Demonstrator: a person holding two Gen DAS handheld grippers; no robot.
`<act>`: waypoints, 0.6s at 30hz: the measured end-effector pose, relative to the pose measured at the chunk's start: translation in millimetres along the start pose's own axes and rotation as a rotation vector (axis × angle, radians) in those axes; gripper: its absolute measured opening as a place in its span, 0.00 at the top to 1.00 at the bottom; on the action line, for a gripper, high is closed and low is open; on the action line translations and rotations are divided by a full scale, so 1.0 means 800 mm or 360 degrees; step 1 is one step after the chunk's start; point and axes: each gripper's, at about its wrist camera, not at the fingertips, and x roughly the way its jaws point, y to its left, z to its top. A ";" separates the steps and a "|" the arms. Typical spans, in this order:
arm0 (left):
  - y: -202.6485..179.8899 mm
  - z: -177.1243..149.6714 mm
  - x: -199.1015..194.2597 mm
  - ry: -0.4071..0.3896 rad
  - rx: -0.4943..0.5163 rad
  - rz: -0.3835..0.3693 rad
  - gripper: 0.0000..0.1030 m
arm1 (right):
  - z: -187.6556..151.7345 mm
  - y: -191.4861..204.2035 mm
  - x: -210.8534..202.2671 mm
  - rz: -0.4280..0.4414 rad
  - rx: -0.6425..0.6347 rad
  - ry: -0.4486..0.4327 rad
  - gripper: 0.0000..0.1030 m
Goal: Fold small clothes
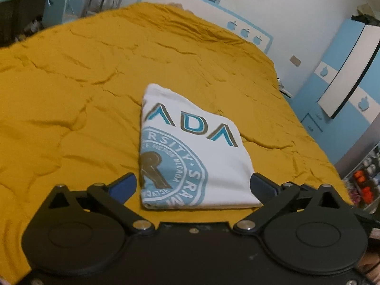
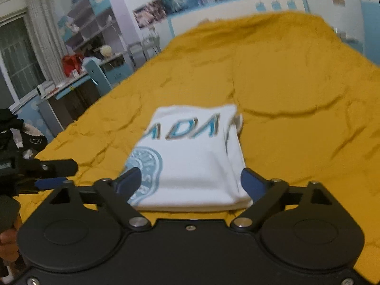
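Note:
A white T-shirt (image 1: 201, 152) with a blue round print lies folded into a small rectangle on the mustard-yellow bed cover (image 1: 83, 95). My left gripper (image 1: 193, 185) is open and empty, its blue-padded fingers (image 1: 123, 186) on either side of the shirt's near edge. The shirt also shows in the right wrist view (image 2: 194, 161). My right gripper (image 2: 190, 182) is open and empty over the shirt's near edge. The left gripper shows at the left edge of the right wrist view (image 2: 47, 173).
The bed cover (image 2: 296, 83) fills most of both views. A white and blue headboard (image 1: 213, 11) stands at the far end. A blue wardrobe (image 1: 344, 83) is on the right, and a desk with shelves (image 2: 78, 54) on the left.

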 end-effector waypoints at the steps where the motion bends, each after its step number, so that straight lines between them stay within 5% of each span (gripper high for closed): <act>1: -0.002 0.000 0.000 -0.0012 0.0009 0.0008 0.00 | 0.002 0.005 -0.001 -0.0005 -0.0049 -0.0015 0.08; 9: -0.009 0.001 0.042 -0.0116 0.0060 0.0142 0.00 | 0.011 0.006 0.048 -0.0099 -0.0194 -0.0067 0.08; 18: 0.008 -0.005 0.131 0.0080 0.0083 0.0282 0.00 | -0.015 -0.026 0.112 -0.0213 -0.0083 0.0140 0.10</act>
